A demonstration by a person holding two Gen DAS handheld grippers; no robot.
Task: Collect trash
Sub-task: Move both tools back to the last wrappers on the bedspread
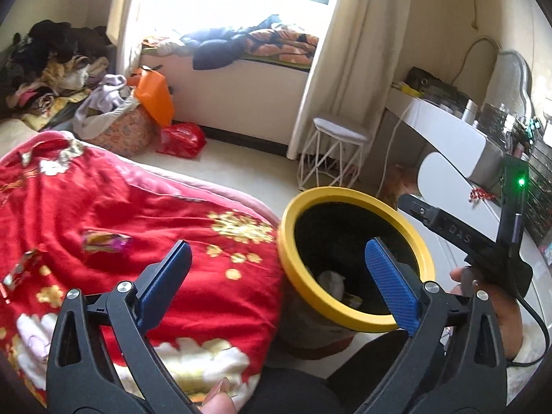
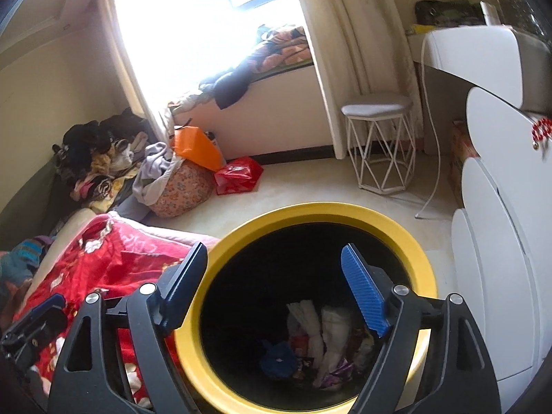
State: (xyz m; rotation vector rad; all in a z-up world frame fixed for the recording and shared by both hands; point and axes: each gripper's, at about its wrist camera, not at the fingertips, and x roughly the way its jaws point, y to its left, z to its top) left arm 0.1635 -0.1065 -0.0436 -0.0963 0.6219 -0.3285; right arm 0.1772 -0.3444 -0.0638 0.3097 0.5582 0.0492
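A yellow-rimmed black bin point(image 1: 355, 324) stands beside the bed; in the right wrist view its rim point(image 2: 310, 212) lies right below me, with tissues and wrappers point(image 2: 327, 341) inside. My left gripper point(image 1: 277, 265) is open and empty, over the edge of the red blanket point(image 1: 145, 207) next to the bin. A purple-yellow wrapper point(image 1: 105, 241) and a shiny wrapper point(image 1: 20, 269) lie on the blanket to its left. My right gripper point(image 2: 274, 270) is open and empty above the bin's mouth; it also shows in the left wrist view point(image 1: 483, 238).
A white wire stool point(image 1: 336, 151) stands on the floor beyond the bin. A white dresser point(image 2: 500, 241) is to the right. Bags and a laundry pile point(image 1: 138, 120) sit by the window bench.
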